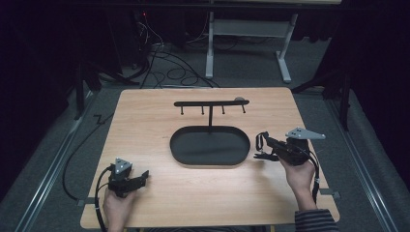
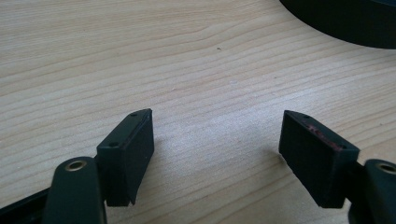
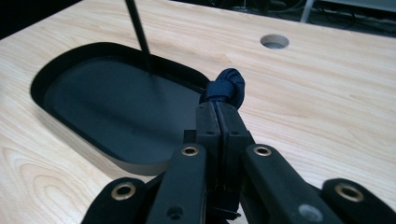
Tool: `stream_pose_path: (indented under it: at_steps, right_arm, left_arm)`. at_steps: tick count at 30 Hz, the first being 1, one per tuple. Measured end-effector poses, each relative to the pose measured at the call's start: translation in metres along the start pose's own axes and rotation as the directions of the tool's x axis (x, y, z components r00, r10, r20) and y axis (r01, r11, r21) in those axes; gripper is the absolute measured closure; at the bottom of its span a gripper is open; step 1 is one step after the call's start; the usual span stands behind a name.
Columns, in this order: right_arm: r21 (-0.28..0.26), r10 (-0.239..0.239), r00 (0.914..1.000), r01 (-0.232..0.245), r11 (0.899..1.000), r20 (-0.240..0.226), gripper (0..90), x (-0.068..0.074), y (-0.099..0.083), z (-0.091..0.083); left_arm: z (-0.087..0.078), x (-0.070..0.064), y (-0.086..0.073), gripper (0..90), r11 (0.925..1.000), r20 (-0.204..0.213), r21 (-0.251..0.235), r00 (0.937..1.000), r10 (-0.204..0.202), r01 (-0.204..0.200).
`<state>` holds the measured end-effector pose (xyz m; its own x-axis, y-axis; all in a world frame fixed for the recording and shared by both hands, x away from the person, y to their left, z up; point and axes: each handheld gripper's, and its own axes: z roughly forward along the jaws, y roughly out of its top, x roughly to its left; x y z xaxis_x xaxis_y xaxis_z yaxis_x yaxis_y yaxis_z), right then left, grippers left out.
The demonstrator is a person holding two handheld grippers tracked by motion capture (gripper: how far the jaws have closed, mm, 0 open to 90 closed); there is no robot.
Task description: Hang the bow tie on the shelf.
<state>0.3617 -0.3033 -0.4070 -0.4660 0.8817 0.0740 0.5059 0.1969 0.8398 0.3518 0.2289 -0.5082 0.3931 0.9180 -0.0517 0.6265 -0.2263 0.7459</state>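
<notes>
A black oval tray (image 1: 176,151) lies at the table's middle, with a thin post rising from its far side to a horizontal hook bar (image 1: 211,103). My right gripper (image 1: 262,151) hovers just off the tray's right end, shut on a dark blue knotted cord (image 3: 225,87) that sticks out past its tips (image 3: 217,108). The cord shows as a small dark loop (image 1: 261,139) from above. The tray (image 3: 114,161) and its post (image 3: 138,32) lie left of those jaws. My left gripper (image 1: 144,177) rests low at the front left, open over bare wood (image 2: 217,140).
A round hole (image 3: 274,41) is cut in the wooden tabletop (image 1: 145,121) near the far edge, behind the hook bar. The tray's rim (image 2: 345,23) sits ahead and to the right of the left jaws. Cables and a desk frame (image 1: 251,43) lie beyond the table.
</notes>
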Motion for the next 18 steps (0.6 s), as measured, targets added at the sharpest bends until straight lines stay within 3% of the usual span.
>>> stream_pose_path:
  at_steps: [4, 18]
  right_arm:
    - [-0.002, -0.032, 0.9995, 0.032, 0.999, -0.007, 90.0, 0.007, 0.005, -0.003]
    - [-0.029, -0.078, 0.9953, 0.076, 0.997, -0.058, 90.0, 0.026, 0.02, -0.004]
  left_arm:
    - [0.0, 0.0, 0.0, 27.0, 1.0, -0.001, 0.002, 1.0, 0.002, -0.002]
    - [0.0, 0.0, 0.0, 27.0, 1.0, -0.002, 0.001, 1.0, 0.001, -0.001]
